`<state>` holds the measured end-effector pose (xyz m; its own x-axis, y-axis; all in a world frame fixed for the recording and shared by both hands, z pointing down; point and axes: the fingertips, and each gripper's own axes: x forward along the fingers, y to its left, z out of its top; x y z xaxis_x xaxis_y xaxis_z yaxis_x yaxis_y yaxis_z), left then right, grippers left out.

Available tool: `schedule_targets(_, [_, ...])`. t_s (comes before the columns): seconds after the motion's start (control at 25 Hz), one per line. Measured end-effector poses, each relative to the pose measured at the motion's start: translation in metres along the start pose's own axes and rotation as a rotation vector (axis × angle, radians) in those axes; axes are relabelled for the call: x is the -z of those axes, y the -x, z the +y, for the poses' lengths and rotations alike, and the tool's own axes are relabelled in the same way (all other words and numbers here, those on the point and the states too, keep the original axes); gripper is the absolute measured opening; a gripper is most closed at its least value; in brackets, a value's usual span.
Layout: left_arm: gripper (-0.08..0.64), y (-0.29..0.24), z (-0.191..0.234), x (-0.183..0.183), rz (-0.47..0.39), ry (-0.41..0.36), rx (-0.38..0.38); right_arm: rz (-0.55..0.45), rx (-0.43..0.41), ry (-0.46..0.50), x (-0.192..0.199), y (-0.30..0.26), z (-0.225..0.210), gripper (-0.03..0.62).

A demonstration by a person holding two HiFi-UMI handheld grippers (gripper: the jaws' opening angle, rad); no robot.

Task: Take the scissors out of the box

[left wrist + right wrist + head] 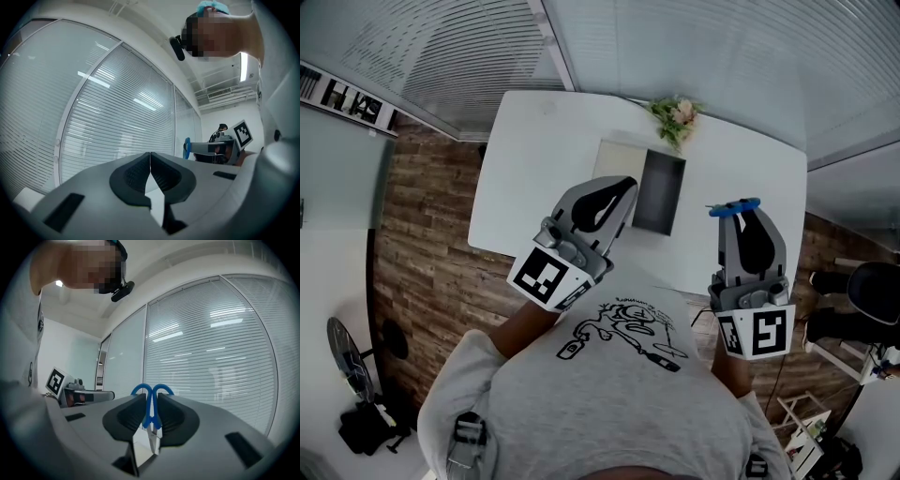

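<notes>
Holding the scissors [151, 408] by their blue handles between the right gripper [748, 214] fingers [126, 416], clear of the box [661, 192] above the tabletop [534, 141], with left gripper [619, 187] fingers [133, 176] closed empty; risking a drop from any slackening of that narrow pinch.

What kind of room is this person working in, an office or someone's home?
Most likely an office or meeting room: long runs of white horizontal blinds, a plain white table on wood-plank flooring, and a ceiling air vent.
</notes>
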<state>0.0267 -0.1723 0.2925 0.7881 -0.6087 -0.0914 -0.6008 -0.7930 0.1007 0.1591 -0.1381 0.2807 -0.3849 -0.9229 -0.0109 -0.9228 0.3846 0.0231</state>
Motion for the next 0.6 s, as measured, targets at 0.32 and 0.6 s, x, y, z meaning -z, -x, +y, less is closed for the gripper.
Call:
schedule_targets(0.32, [0.02, -0.0049, 0.0026, -0.0027, -0.002, -0.005, -0.001, -0.008, 0.008, 0.014, -0.0096, 0.0078, -0.0036, 0.084])
schedule_targets(0.6, [0.021, -0.0056, 0.0013, -0.0033, -0.007, -0.009, 0.003, -0.009, 0.011, 0.014, -0.0098, 0.0095, -0.0055, 0.084])
